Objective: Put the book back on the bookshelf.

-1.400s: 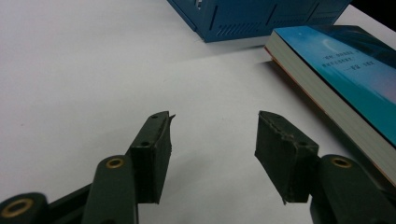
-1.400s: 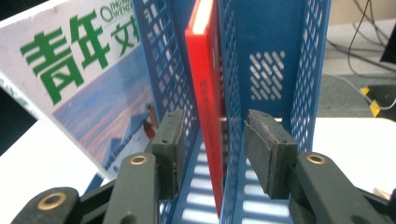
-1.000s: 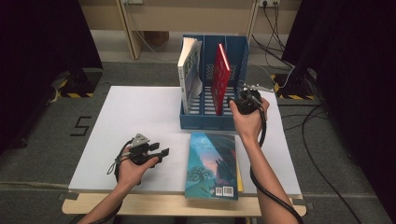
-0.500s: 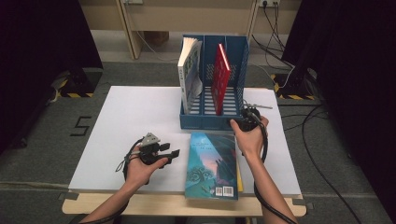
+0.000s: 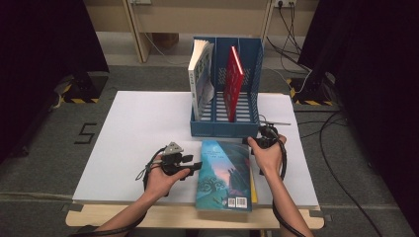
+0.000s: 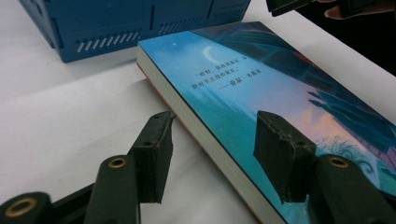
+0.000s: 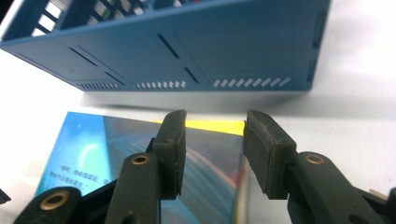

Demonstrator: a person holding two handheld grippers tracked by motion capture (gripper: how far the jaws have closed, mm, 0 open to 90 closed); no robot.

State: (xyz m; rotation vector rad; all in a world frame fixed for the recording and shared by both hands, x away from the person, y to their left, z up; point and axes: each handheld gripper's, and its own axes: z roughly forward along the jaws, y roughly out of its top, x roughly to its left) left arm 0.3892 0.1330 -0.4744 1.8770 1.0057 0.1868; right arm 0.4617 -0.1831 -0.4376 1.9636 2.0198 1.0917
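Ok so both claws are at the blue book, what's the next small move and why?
Probably slide the left claw forward and close it on the blue book, since its open jaws already straddle the near long edge. The right claw hovers open above the far corner by the blue file rack.

- The yellow book (image 7: 215,127) under the blue book (image 5: 225,174) is mostly covered, just a thin strip pokes out.
- Small print on the blue book's cover is too tiny to read.
- The blue file rack (image 7: 187,46) is cut off at the top edge in the right gripper view.
- Titles on the red book (image 5: 233,81) and white book (image 5: 199,76) can't be made out.
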